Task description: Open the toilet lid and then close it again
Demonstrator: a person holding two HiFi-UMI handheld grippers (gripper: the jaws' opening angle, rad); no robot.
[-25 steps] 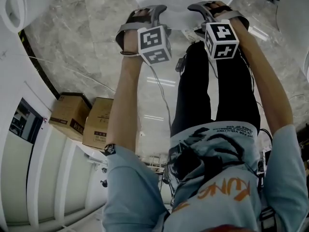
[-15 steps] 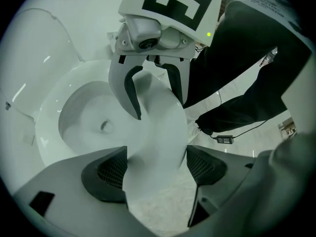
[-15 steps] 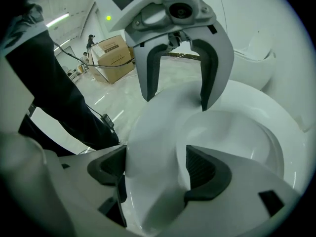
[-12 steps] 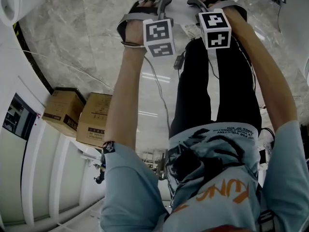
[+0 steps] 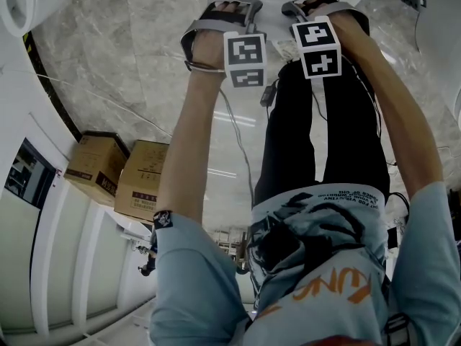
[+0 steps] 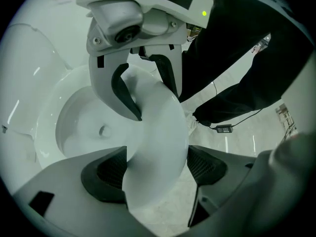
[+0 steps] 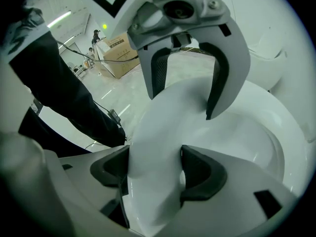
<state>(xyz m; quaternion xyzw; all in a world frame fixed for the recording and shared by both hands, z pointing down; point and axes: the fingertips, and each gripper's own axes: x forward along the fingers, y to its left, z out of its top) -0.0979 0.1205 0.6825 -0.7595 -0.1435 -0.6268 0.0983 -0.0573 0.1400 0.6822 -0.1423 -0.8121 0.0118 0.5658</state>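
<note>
Both tools straddle the front of the toilet rim, side by side and close together, pointing steeply down. The left tool is grasping the rim: its dark pads sit against the inner and outer edges, and the white band fills the gap between them. The right tool has just been closing its jaws, and its pads now meet the same rim on both flanks (one toward the bowl, one toward the floor).

The bowl lies uncovered. The pale panel rising behind it looks like the toilet lid, lifted clear of the seat opening, though its outline is washed out.

The person's legs in black trousers stand just in front of the toilet, below the right arm, and a thin cable hangs between the arms. To the left of the left arm the marble floor is open up to the dark edge of the white wall. Two cardboard boxes sit against that wall, well apart from the toilet.
</note>
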